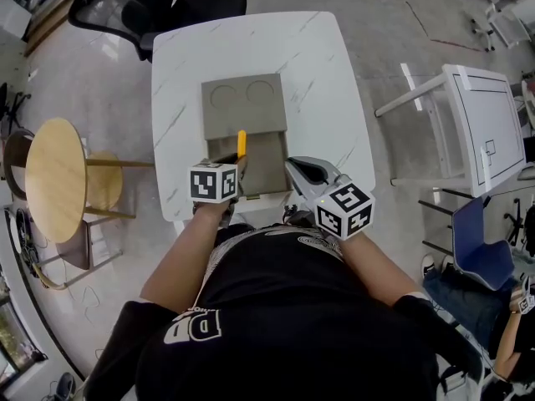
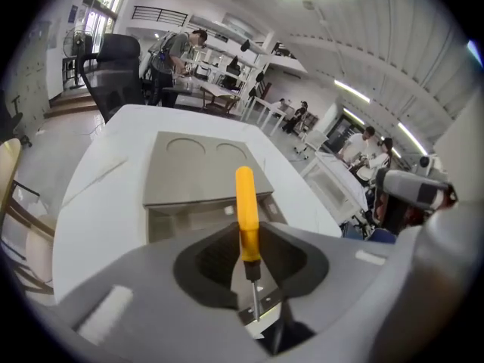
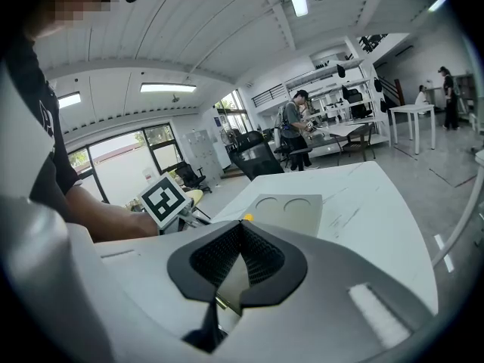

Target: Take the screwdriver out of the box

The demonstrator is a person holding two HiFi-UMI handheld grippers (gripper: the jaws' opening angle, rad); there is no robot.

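On a white marble-patterned table [image 1: 318,73] sits a flat grey-tan box [image 1: 244,107]. Its lid has two round recesses, and its tray [image 1: 267,161] is drawn out toward the person. The screwdriver [image 2: 244,210] is in the left gripper [image 2: 246,237]. The black ribbed pads press on the lower end of its yellow handle from either side. The handle points away, toward the lid, and the thin metal shaft runs back between the jaws toward the camera. In the head view the yellow handle sits over the open tray, just in front of the lid's near edge, and the left gripper's marker cube is beside the tray's near left corner. The right gripper [image 1: 291,165] is at the right-hand edge of the tray. In its own view the pad tips are drawn together to a point and a tan panel fills the narrow gap behind them. That panel looks like the tray's wall pinched between the jaws, though the angle is too poor to be sure. Both forearms reach in from the near side of the table. A black office chair [image 1: 167,7] stands beyond the far end, and a round wooden side table [image 1: 54,178] stands off to the left.
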